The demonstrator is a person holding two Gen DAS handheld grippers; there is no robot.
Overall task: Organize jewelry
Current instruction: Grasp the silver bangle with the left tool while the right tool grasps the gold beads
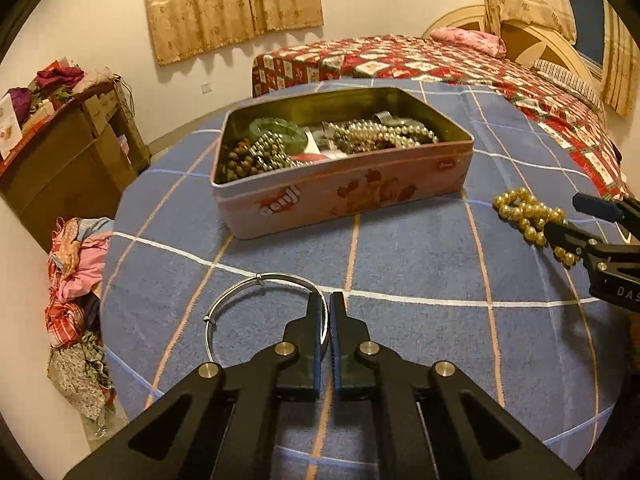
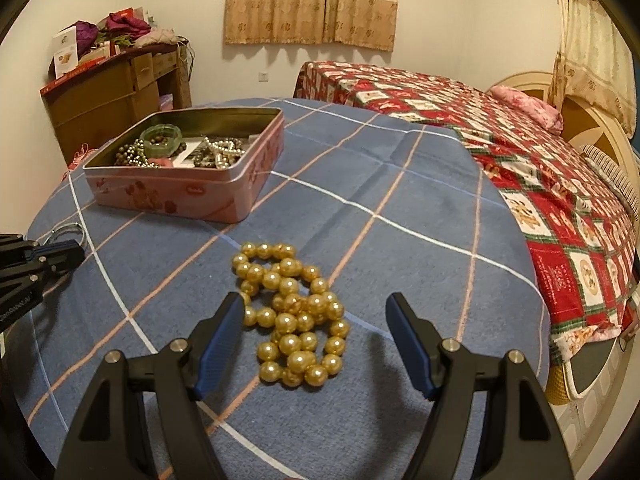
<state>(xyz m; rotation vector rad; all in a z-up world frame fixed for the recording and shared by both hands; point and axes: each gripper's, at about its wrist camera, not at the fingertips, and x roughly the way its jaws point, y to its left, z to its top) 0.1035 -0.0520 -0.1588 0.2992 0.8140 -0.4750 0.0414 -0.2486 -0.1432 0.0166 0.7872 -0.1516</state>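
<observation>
- The left gripper (image 1: 325, 300) has its jaws drawn narrow, pinching the rim of a thin silver bangle (image 1: 224, 304) that lies flat on the blue checked cloth (image 1: 400, 248) near the worktop's near-left edge.
- The right gripper (image 2: 316, 308) holds its jaws wide, one on each side of a heap of gold beads (image 2: 294, 312) on the cloth near the worktop's right edge; the left finger's tip sits just beside the beads.
- An open pink tin (image 1: 340, 196) stands toward the far edge, well apart from both grippers.
- In the tin lie a green bangle (image 1: 280, 130), dark beads and pale pearls (image 1: 384, 134).
</observation>
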